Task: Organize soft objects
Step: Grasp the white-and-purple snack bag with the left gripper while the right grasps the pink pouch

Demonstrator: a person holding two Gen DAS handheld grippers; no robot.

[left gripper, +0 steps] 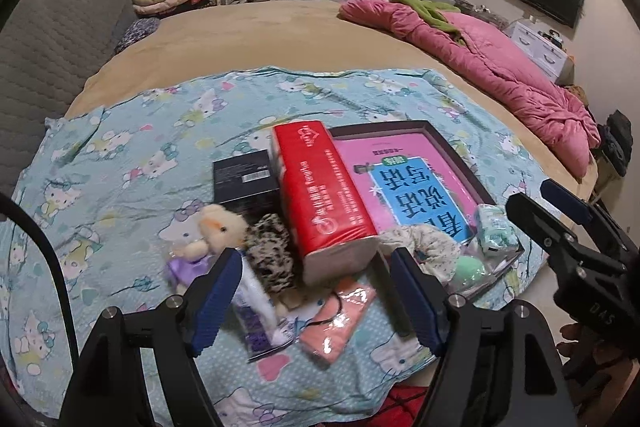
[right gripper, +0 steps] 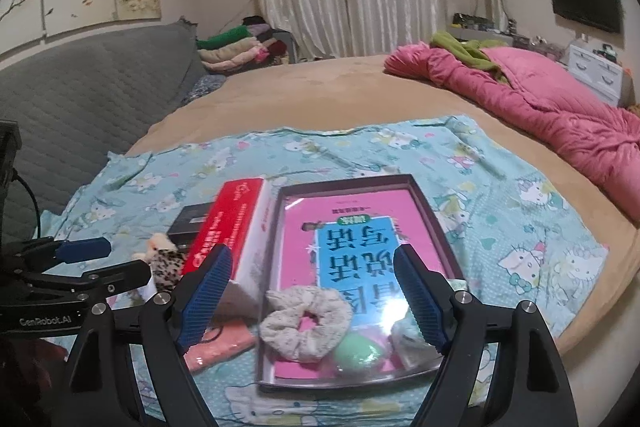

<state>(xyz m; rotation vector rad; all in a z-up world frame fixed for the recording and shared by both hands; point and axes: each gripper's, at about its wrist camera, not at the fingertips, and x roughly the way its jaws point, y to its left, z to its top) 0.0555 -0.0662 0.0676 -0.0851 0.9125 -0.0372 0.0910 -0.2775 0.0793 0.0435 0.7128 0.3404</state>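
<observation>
A dark tray [right gripper: 430, 215] on the blue cartoon sheet holds a pink book, a pale scrunchie [right gripper: 306, 321], a green ball [right gripper: 358, 353] and a small tissue pack [left gripper: 496, 229]. My right gripper [right gripper: 312, 301] is open just above the scrunchie and holds nothing. My left gripper [left gripper: 310, 301] is open and empty over a pink packet [left gripper: 340, 319], a tube [left gripper: 256, 307] and a black-and-white scrunchie [left gripper: 270, 253]. A small plush toy [left gripper: 218, 231] lies left of them. A red tissue pack [left gripper: 320, 191] lies beside the tray.
A black box [left gripper: 246, 181] sits behind the plush. A pink quilt [right gripper: 532, 107] lies along the bed's right side. Folded clothes [right gripper: 236, 49] are stacked far back, by a grey sofa [right gripper: 80, 95]. The right gripper shows at the right edge of the left wrist view [left gripper: 560, 223].
</observation>
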